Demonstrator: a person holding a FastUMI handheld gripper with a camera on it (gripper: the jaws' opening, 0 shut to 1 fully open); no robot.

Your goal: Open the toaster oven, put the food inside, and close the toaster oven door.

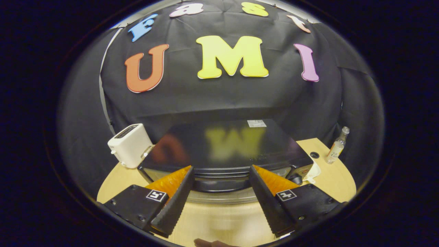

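Gripper view, and the fingers [221,192] are spread wide, holding nothing, hovering above the pale wooden tabletop [219,219] with a broad gap between them. Straight ahead through that gap sits the toaster oven [226,151], black and glossy, its flat top mirroring the wall behind it. The oven's front edge and its dark handle bar [221,185] lie just beyond the fingertips, level with them, and whether the tips touch the oven I cannot tell. The door looks shut from this angle, with a silvery strip under the handle.

Around the oven: a white boxy appliance [129,144] with a dark slot on top stands just beside the oven's left rear corner, close enough that the two nearly meet. On the oven's right side there's a small round hole [314,155] in the tabletop, and past that, near the table's edge, a small clear bottle [337,145] with a pale cap stands upright, well apart from the oven. A white label [256,123] sits on the far edge of the oven's top. A control knob [295,178] shows at the oven's right front corner, just beyond the right finger.

Nothing stands between the fingers and the oven's front.
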